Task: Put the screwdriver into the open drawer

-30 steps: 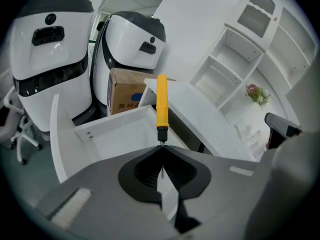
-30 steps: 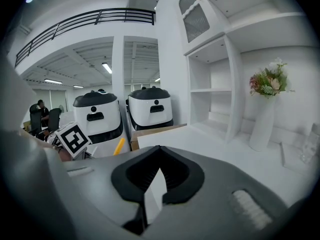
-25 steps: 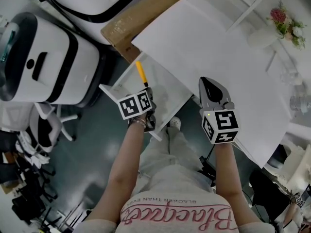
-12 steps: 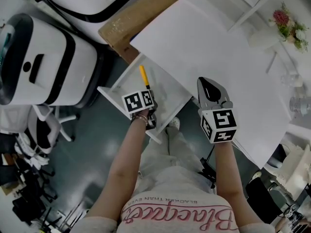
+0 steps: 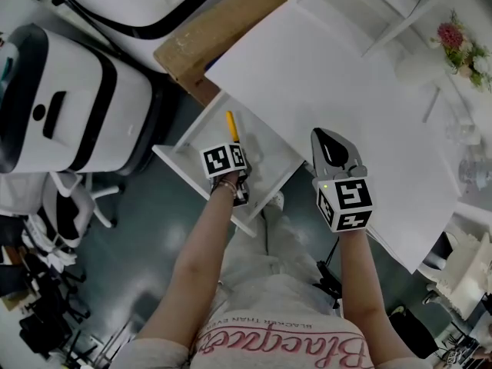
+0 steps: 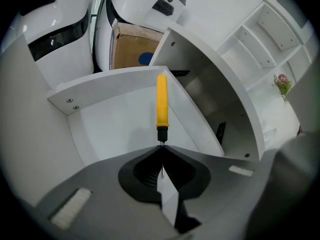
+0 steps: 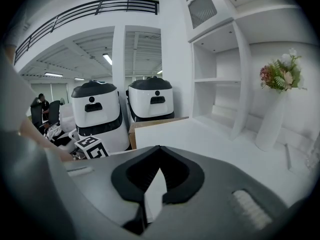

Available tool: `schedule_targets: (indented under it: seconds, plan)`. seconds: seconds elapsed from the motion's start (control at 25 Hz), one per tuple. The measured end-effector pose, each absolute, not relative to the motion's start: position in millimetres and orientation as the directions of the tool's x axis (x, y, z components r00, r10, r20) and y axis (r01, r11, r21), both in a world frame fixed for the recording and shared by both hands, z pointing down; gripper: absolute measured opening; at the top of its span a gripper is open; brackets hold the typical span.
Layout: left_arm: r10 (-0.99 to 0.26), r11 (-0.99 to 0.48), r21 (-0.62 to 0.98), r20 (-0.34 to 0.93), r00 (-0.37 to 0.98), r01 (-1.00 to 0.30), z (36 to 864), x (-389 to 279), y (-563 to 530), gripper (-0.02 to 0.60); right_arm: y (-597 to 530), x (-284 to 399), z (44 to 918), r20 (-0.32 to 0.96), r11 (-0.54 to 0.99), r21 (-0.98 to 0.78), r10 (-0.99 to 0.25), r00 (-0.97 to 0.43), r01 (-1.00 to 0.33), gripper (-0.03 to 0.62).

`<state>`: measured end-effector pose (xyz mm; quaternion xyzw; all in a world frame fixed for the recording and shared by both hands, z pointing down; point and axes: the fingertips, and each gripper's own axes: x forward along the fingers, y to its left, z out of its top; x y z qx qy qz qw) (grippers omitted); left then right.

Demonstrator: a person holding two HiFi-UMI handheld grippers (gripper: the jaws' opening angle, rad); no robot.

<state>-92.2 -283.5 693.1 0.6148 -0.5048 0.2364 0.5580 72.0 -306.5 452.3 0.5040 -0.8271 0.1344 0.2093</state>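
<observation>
The white rectangular desk [image 5: 361, 83] has an open white drawer [image 5: 175, 156] pulled out from under its near-left edge. The right gripper [image 5: 331, 134] hovers over the desk's near edge, fingers pressed together with nothing between them. The left gripper [image 6: 161, 147] points steeply down into the drawer, fingers pinching the metal shaft of the yellow-handled screwdriver [image 6: 162, 101]. The handle extends over the drawer floor toward the far wall. Whether it touches the floor cannot be told.
</observation>
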Motion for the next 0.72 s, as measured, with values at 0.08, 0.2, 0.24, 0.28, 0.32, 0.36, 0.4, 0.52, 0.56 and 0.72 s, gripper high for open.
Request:
schedule_targets:
  seconds: [0.08, 0.2, 0.24, 0.28, 0.32, 0.36, 0.4, 0.52, 0.56, 0.72]
  plan:
    - [-0.343, 0.143, 0.446, 0.86, 0.378, -0.884, 699.9, -91.4, -282.8, 0.028, -307.8, 71.7, 455.3, 0.486, 0.458, -0.013, -0.774, -0.406, -0.889, 0.002]
    - [-0.324, 0.149, 0.439, 0.868, 0.375, -0.886, 709.9, -90.4, -281.2, 0.028, -309.7, 70.9, 459.5, 0.49, 0.462, -0.016, -0.769, -0.41, -0.887, 0.002]
    - [-0.319, 0.153, 0.437, 0.87, 0.375, -0.886, 713.0, -90.0, -280.6, 0.028, -310.4, 70.7, 460.7, 0.491, 0.463, -0.017, -0.768, -0.411, -0.886, 0.002]
    - [-0.314, 0.158, 0.436, 0.873, 0.373, -0.886, 716.1, -89.6, -279.8, 0.028, -310.9, 70.7, 462.0, 0.492, 0.464, -0.018, -0.767, -0.412, -0.886, 0.002]
    - [-0.309, 0.164, 0.434, 0.876, 0.371, -0.886, 719.3, -89.3, -278.7, 0.028, -311.1, 70.9, 463.4, 0.494, 0.465, -0.019, -0.765, -0.413, -0.885, 0.002]
    - [-0.303, 0.17, 0.431, 0.879, 0.369, -0.886, 722.5, -89.0, -277.3, 0.028, -311.2, 71.2, 464.7, 0.495, 0.466, -0.021, -0.764, -0.414, -0.885, 0.002]
    - [-0.298, 0.175, 0.428, 0.882, 0.366, -0.887, 725.6, -88.9, -276.1, 0.028, -311.1, 71.6, 465.9, 0.497, 0.466, -0.022, -0.763, -0.414, -0.884, 0.002]
    - [-0.288, 0.19, 0.422, 0.887, 0.36, -0.887, 732.7, -88.3, -274.6, 0.028, -310.8, 73.1, 469.3, 0.501, 0.467, -0.026, -0.759, -0.416, -0.884, 0.002]
    - [-0.285, 0.193, 0.42, 0.889, 0.359, -0.887, 734.9, -87.9, -274.5, 0.028, -310.6, 73.8, 470.4, 0.503, 0.467, -0.027, -0.757, -0.416, -0.884, 0.002]
    - [-0.269, 0.198, 0.408, 0.897, 0.35, -0.891, 743.9, -86.6, -273.6, 0.028, -309.2, 75.9, 476.4, 0.511, 0.465, -0.034, -0.753, -0.415, -0.885, 0.002]
